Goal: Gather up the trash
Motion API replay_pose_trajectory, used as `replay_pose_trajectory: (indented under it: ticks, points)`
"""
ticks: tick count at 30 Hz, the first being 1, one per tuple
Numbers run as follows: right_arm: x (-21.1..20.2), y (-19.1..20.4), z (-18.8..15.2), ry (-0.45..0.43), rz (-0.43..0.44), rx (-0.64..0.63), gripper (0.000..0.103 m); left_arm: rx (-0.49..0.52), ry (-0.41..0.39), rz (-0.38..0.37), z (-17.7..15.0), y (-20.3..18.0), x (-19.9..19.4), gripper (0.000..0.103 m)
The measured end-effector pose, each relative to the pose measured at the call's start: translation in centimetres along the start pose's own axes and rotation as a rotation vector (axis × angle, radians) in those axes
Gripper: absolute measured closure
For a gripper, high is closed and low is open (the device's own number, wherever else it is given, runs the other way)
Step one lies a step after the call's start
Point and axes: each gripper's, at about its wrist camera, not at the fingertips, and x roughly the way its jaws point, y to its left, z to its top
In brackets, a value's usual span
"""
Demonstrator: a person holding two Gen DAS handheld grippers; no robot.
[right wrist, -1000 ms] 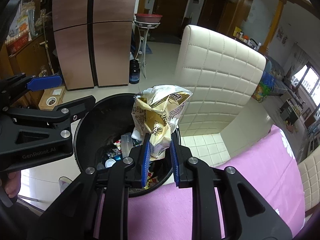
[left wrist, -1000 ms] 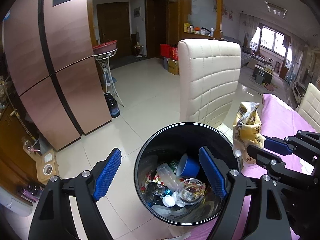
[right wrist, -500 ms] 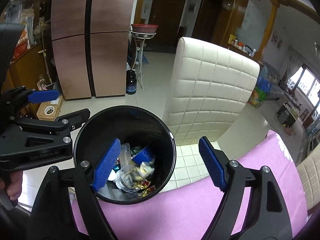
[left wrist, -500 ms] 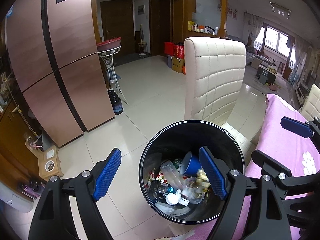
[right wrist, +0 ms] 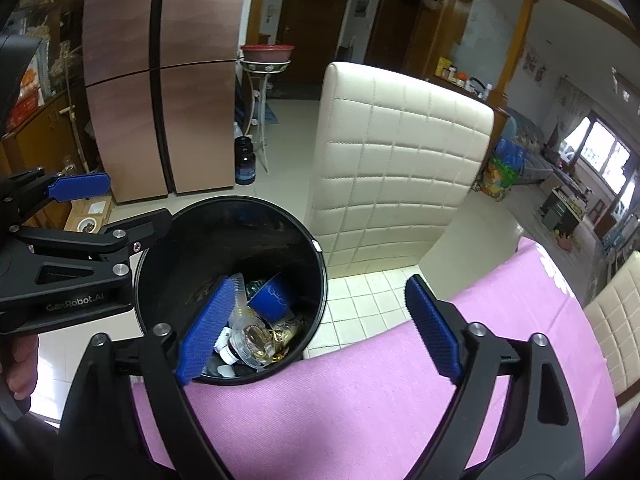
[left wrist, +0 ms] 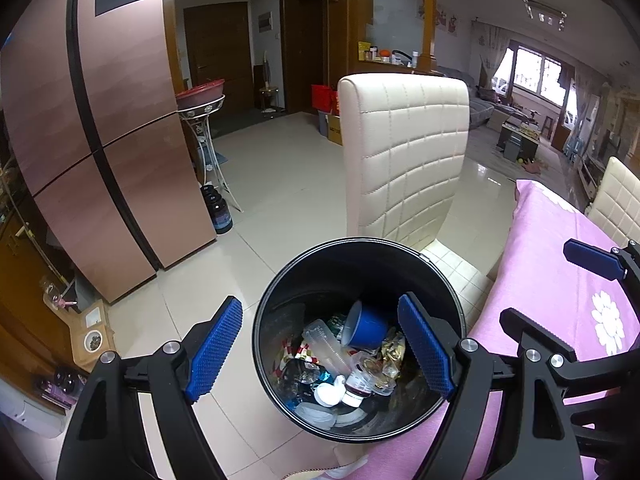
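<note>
The left gripper [right wrist: 104,204], seen from the right wrist view, bears "GenRobot.AI" in pale letters on its black body. The print on the wrappers in the bin [right wrist: 192,232] is too small to read.

Trash [left wrist: 360,352] in bin [left wrist: 280,280]; chair [left wrist: 404,152] behind; table [left wrist: 560,240] right

We note a cream quilted leather chair [left wrist: 404,160] near a pink-clothed surface [right wrist: 360,392], a copper-coloured refrigerator [left wrist: 100,140], and a dark jar [right wrist: 245,162] on the tiled floor [left wrist: 280,200].
</note>
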Motion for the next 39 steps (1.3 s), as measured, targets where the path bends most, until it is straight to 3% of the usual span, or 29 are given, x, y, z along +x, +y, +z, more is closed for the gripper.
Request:
replay_pose_trajectory:
  ticks: [5,10,22,31,36,39]
  points:
    - [-0.8,-0.8,-0.6,0.002,-0.026,0.018,0.014,0.017,-0.005,-0.020,0.1,-1.0,-0.3,0.025]
    - [-1.8,-2.0,-1.3,0.003,-0.048,0.058,0.005,0.030,-0.005,-0.048,0.4,-2.3,-0.5,0.025]
    - [-5.5,-6.6,-5.4,0.044,-0.158,0.208,0.004,0.116,-0.015,-0.157,0.4,-8.0,-1.9,0.019]
    - [-10.1,-8.6,-7.3,0.071,-0.259,0.329,0.004,0.107,0.039,-0.235,0.1,-10.5,-5.2,0.019]
    - [-13.9,-9.3,-7.2,0.054,-0.335,0.371,0.004,0.160,0.024,-0.239,0.1,-12.3,-7.7,0.016]
    - [-15.6,-10.2,-7.4,0.056,-0.375,0.416,0.004,0.162,0.018,-0.278,0.4,-12.6,-8.7,0.015]
